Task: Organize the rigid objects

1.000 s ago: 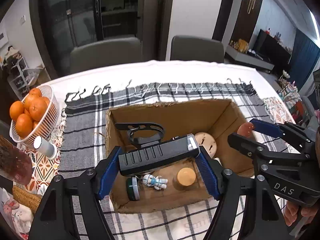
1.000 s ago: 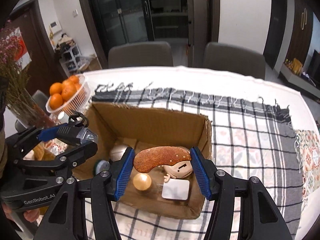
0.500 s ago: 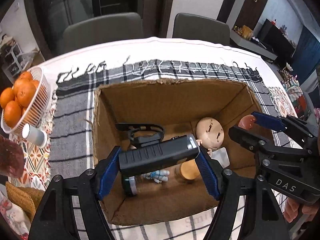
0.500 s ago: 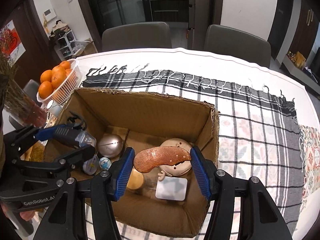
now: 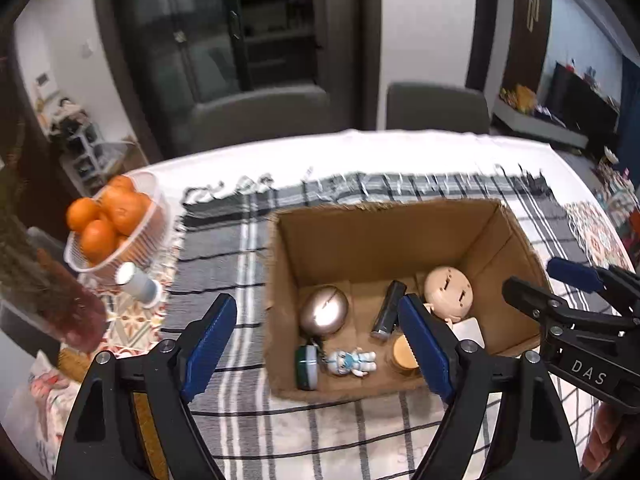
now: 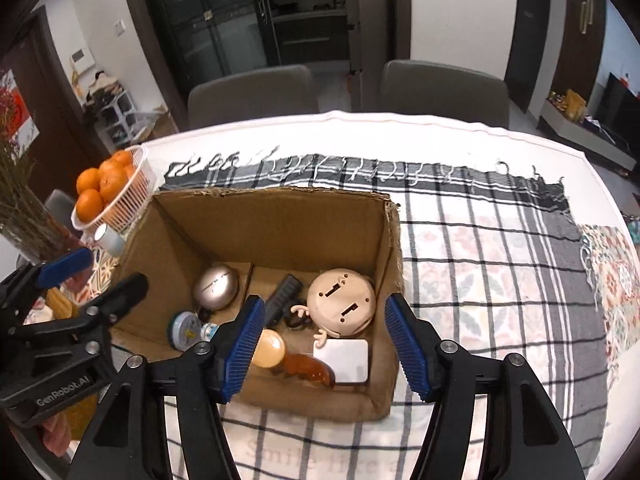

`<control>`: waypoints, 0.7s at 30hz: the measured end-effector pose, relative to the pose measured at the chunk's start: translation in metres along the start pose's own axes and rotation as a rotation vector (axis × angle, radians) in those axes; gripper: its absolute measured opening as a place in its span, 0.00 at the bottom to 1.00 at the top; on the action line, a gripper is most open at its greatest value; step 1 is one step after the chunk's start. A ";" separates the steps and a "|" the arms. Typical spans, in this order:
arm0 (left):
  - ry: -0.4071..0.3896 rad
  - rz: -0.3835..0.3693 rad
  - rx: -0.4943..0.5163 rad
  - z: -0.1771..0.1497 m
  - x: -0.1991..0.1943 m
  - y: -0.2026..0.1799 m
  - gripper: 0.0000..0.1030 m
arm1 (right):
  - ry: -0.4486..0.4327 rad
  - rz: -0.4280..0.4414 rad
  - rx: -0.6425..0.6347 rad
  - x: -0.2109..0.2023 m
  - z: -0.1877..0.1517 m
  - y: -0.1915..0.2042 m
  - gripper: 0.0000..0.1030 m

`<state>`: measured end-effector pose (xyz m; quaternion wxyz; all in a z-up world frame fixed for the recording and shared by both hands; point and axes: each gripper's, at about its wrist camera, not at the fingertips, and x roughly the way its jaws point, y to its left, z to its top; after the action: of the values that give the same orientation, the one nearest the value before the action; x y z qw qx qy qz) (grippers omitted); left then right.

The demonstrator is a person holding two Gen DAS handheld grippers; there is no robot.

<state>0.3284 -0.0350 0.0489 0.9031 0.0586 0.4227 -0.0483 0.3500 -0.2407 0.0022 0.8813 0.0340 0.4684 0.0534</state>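
Note:
An open cardboard box (image 5: 280, 300) (image 6: 394, 264) stands on the plaid cloth. A black flashlight (image 5: 386, 312) (image 6: 282, 300) lies on its floor beside a silver egg-shaped case (image 5: 324, 314) and a beige doll head (image 6: 344, 300). A brown wooden piece (image 6: 308, 368) rests at the near wall by a white card (image 6: 346, 360) and a cork-lidded jar (image 5: 404, 356). My left gripper (image 5: 318, 344) hovers over the box's near left corner, jaws opening, nothing between them. Above the near right part, my right gripper (image 6: 324, 348) is likewise opening and empty.
A white basket of oranges (image 5: 112, 224), a small white cup (image 5: 138, 280) and a vase of dried stems (image 5: 60, 300) stand left of the box. Two grey chairs (image 6: 252, 92) face the table's far edge. A small astronaut figure (image 5: 352, 360) and a green tin (image 5: 306, 366) lie in the box.
The left gripper let go of the black flashlight and the right gripper let go of the brown wooden piece; both things now lie in the box. Both jaws have spread wider.

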 end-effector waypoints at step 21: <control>-0.335 0.144 -0.051 -0.085 -0.125 0.016 1.00 | -0.323 -0.121 0.014 -0.123 -0.085 0.026 0.86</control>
<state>0.1861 -0.0024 0.0916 0.9632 0.0569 0.2622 0.0182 0.2095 -0.2292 0.0591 0.9464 0.0202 0.3223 -0.0093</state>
